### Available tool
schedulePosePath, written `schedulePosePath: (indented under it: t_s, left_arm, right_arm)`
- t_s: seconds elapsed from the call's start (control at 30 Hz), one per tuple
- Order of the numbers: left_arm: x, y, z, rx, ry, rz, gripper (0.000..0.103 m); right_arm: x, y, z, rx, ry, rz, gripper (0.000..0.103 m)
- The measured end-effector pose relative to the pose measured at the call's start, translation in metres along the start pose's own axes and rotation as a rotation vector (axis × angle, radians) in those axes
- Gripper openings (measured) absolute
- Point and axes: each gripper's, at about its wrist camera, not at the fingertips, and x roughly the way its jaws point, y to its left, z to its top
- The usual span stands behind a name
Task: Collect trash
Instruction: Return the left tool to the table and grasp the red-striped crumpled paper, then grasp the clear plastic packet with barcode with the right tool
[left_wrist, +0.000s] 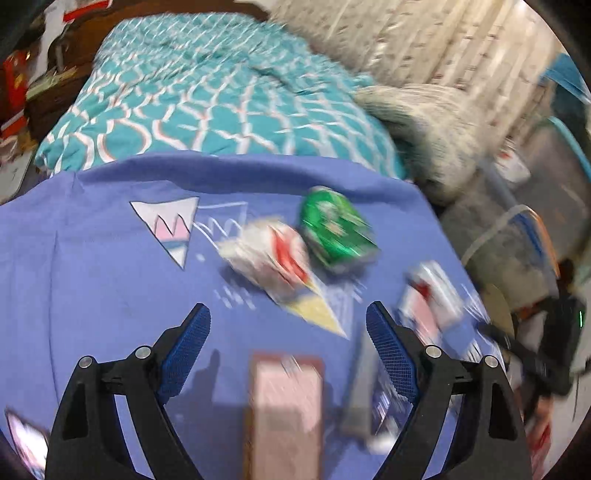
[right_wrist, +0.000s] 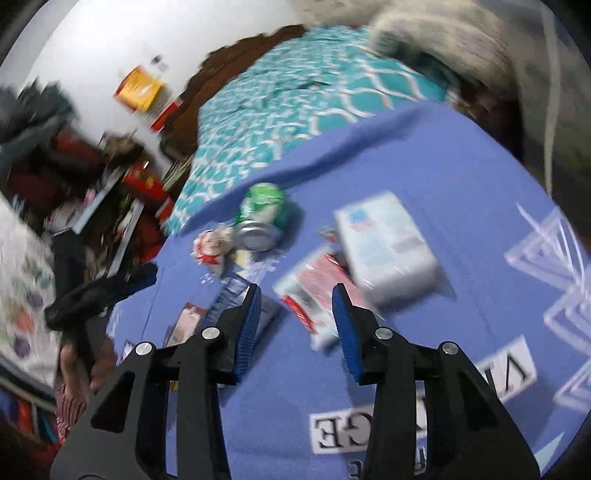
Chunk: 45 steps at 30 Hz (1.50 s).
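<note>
Crushed green can (left_wrist: 336, 230) at twelve o'clock, left gripper (left_wrist: 288, 332) spread wide, right gripper (right_wrist: 297, 314) half-open, empty, labels blurred.

Left claw (left_wrist: 288, 325) spread wide, nothing between the blue pads, angled steeply downward. Right claw (right_wrist: 297, 314) half parted, pads gripping nothing, tilted down too. Left hand (right_wrist: 86, 363) wrapped round its black handle.
</note>
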Motion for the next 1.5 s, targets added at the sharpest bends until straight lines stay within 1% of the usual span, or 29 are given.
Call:
schedulePosePath:
  t_s: [0.03, 0.1, 0.13, 0.17, 0.23, 0.27, 0.3, 0.33, 0.37, 0.4, 0.47, 0.5, 0.53, 0.6, 0.73, 0.83, 0.87, 0.9, 0.97, 1.03, 1.07, 1.1, 1.13, 1.17, 1.2, 1.23, 1.3, 1.47, 1.5]
  left_arm:
    - [0.010, 0.004, 0.009, -0.004, 0.013, 0.009, 0.082]
    - [0.026, 0.005, 0.021, 0.009, 0.032, 0.028, 0.088]
    - [0.034, 0.003, 0.024, 0.022, 0.039, 0.034, 0.089]
    - [0.044, 0.002, 0.027, 0.040, 0.051, 0.046, 0.089]
    - [0.064, -0.001, 0.028, 0.059, 0.077, 0.088, 0.085]
    - [0.072, -0.001, 0.027, 0.062, 0.095, 0.093, 0.073]
    - [0.079, 0.000, 0.025, 0.060, 0.109, 0.091, 0.067]
    - [0.082, 0.002, 0.023, 0.050, 0.110, 0.070, 0.063]
    - [0.082, 0.002, 0.022, 0.045, 0.104, 0.058, 0.052]
    - [0.082, 0.003, 0.021, 0.044, 0.104, 0.054, 0.045]
    - [0.074, 0.004, 0.016, 0.040, 0.091, 0.066, 0.040]
    - [0.070, 0.004, 0.014, 0.039, 0.088, 0.068, 0.020]
    - [0.062, 0.006, 0.011, 0.031, 0.086, 0.059, 0.020]
    - [0.041, 0.010, 0.006, 0.010, 0.057, 0.015, 0.019]
    - [-0.014, 0.009, -0.015, 0.017, -0.023, -0.078, 0.019]
    - [-0.047, 0.007, -0.034, 0.019, -0.059, -0.140, 0.019]
    - [-0.062, 0.005, -0.047, 0.024, -0.078, -0.172, 0.019]
    - [-0.069, 0.001, -0.054, 0.027, -0.085, -0.186, 0.019]
    - [-0.083, -0.007, -0.077, 0.036, -0.091, -0.225, 0.019]
    - [-0.088, -0.016, -0.093, 0.047, -0.081, -0.247, 0.020]
    - [-0.091, -0.024, -0.107, 0.061, -0.076, -0.261, 0.020]
    - [-0.092, -0.029, -0.115, 0.071, -0.077, -0.268, 0.020]
    - [-0.094, -0.035, -0.127, 0.086, -0.075, -0.275, 0.020]
    - [-0.093, -0.039, -0.134, 0.093, -0.071, -0.278, 0.020]
    - [-0.092, -0.042, -0.143, 0.100, -0.061, -0.282, 0.020]
    - [-0.088, -0.046, -0.151, 0.105, -0.045, -0.288, 0.020]
    - [-0.082, -0.047, -0.160, 0.099, -0.018, -0.300, 0.020]
    - [-0.075, -0.041, -0.170, 0.077, 0.003, -0.311, 0.020]
    - [-0.075, -0.038, -0.170, 0.072, 0.001, -0.311, 0.020]
  right_arm:
    - [0.000, -0.006, -0.006, 0.037, 0.000, 0.015, 0.043]
    - [-0.003, -0.014, -0.021, 0.076, -0.003, 0.019, 0.043]
    - [0.001, -0.015, -0.030, 0.094, 0.007, 0.022, 0.043]
    - [0.010, -0.016, -0.033, 0.115, 0.025, 0.036, 0.043]
    - [0.026, -0.020, -0.041, 0.170, 0.062, 0.064, 0.043]
    - [0.033, -0.018, -0.043, 0.187, 0.068, 0.078, 0.042]
    - [0.041, -0.016, -0.045, 0.203, 0.068, 0.087, 0.038]
    - [0.047, -0.014, -0.046, 0.217, 0.054, 0.087, 0.036]
    - [0.050, -0.012, -0.047, 0.227, 0.033, 0.086, 0.031]
    - [0.053, -0.011, -0.047, 0.234, 0.017, 0.086, 0.023]
    - [0.061, -0.012, -0.047, 0.265, 0.009, 0.092, 0.012]
    - [0.062, -0.012, -0.048, 0.273, 0.005, 0.094, 0.009]
    - [0.062, -0.012, -0.049, 0.277, 0.007, 0.091, 0.007]
    - [0.055, -0.006, -0.057, 0.271, 0.007, 0.107, 0.005]
    - [0.032, 0.027, -0.073, 0.155, -0.006, 0.111, 0.005]
    - [0.005, 0.046, -0.080, 0.056, -0.045, 0.062, 0.005]
    - [0.002, 0.048, -0.079, 0.037, -0.047, 0.047, 0.006]
    - [0.001, 0.048, -0.078, 0.032, -0.044, 0.033, 0.009]
    - [0.005, 0.040, -0.076, 0.068, -0.024, 0.023, 0.010]
    - [0.017, 0.031, -0.074, 0.123, 0.021, 0.049, 0.023]
    - [0.022, 0.023, -0.075, 0.144, 0.034, 0.058, 0.052]
    - [0.029, 0.018, -0.075, 0.175, 0.040, 0.056, 0.069]
    - [0.031, 0.019, -0.074, 0.174, 0.010, 0.054, 0.070]
    - [0.033, 0.022, -0.072, 0.164, 0.001, 0.031, 0.069]
    - [0.037, 0.023, -0.069, 0.164, 0.001, 0.029, 0.064]
    - [0.042, 0.025, -0.068, 0.172, 0.001, 0.032, 0.061]
    - [0.054, 0.026, -0.064, 0.186, 0.002, 0.009, 0.049]
    - [0.078, 0.032, -0.044, 0.195, -0.013, -0.007, 0.045]
    - [0.082, 0.036, -0.043, 0.186, -0.006, -0.004, 0.034]
